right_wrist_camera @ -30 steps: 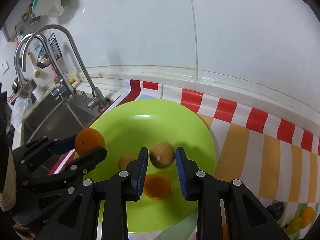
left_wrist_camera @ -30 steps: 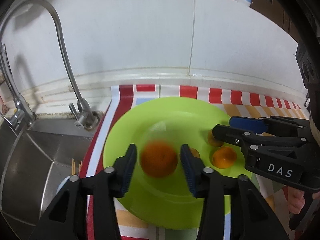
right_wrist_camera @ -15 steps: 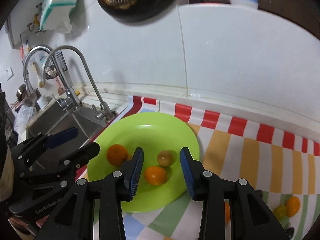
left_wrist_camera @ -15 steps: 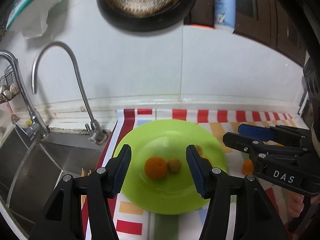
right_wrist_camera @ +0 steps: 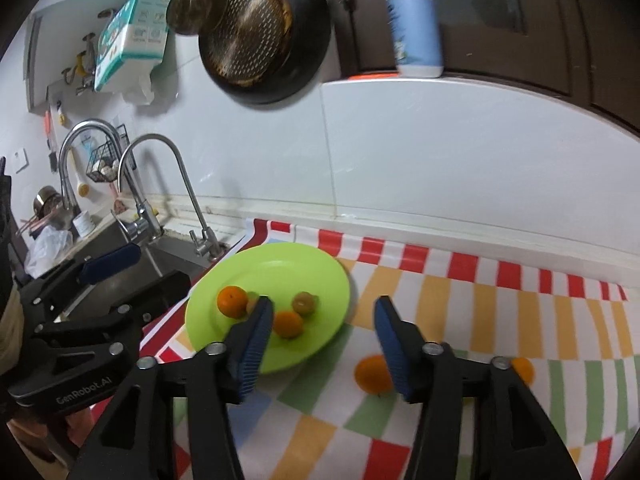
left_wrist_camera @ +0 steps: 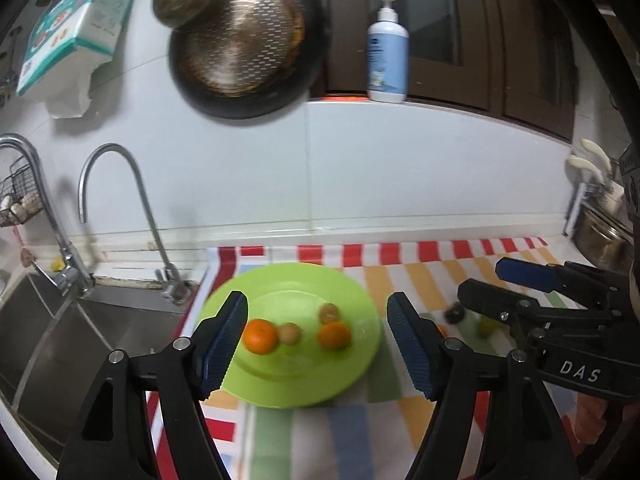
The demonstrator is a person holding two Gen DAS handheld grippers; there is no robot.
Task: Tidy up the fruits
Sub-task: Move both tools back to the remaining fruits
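A lime green plate lies on the striped cloth and holds several fruits: an orange at its left, another orange at its right, and two small brownish fruits. My left gripper is open and empty, raised above the plate. My right gripper is open and empty, above the plate's right edge. Loose oranges lie on the cloth to the right, with a dark fruit and a green one.
A steel sink with curved taps lies left of the plate. A black pan hangs on the white wall, and a pump bottle stands on the ledge. The striped cloth covers the counter.
Both grippers let go of their fruits onto the plate, opened wide, and pulled up and back from it. The orange and a brown fruit now rest on the plate.
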